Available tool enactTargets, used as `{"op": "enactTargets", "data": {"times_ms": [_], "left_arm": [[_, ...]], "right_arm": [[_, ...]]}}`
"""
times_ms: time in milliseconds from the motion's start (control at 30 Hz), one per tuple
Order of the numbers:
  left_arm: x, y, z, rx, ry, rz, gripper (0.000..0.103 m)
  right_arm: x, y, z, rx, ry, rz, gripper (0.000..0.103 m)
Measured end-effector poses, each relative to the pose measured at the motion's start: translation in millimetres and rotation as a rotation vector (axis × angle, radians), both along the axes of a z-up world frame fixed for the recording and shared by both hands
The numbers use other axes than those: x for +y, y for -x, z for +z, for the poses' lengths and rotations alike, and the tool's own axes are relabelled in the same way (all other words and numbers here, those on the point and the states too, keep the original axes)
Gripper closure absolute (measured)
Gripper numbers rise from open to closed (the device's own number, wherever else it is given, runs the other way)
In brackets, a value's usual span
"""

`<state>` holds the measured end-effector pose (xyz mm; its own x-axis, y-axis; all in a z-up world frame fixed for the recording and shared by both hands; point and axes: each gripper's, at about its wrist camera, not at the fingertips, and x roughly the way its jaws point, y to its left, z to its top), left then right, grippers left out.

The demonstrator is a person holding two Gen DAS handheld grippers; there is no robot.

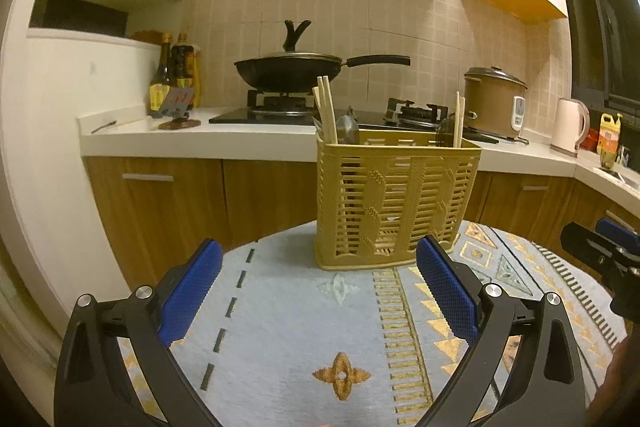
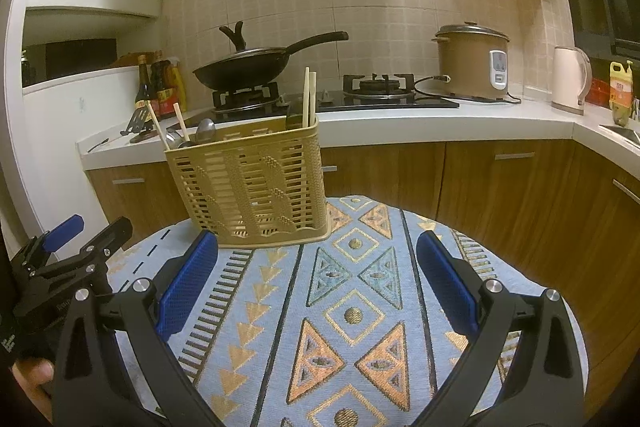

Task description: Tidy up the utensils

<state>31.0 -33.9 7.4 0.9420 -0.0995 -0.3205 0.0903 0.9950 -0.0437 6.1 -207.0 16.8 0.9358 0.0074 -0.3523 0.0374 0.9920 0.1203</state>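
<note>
Both grippers' jaws spread, empty, over patterned tablecloth (image 2: pixel 352 307); utensil basket (image 1: pixel 396 203) beyond, kitchen counter (image 1: pixel 240 143) behind.

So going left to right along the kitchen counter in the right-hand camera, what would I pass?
Sauce bottles → black wok → empty gas burner → brown rice cooker → pale kettle → yellow oil jug.

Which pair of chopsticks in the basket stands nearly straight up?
The pair at the right end of the basket, chopsticks, stands almost vertical. The chopsticks at the left end lean outward beside the spoons.
</note>
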Motion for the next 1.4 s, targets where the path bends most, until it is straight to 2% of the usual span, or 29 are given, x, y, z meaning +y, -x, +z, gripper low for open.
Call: {"op": "enactTargets", "data": {"times_ms": [167, 1400], "left_arm": [[3.5, -1.9, -0.9, 0.016, 0.024, -0.001, 0.009], [-2.3, 0.9, -0.3, 0.007, 0.006, -0.004, 0.009]], "right_arm": [[-0.5, -0.1, 0.1, -0.002, 0.001, -0.004, 0.008], [-3.7, 1.6, 3.0, -0.005, 0.000, -0.013, 0.008]]}}
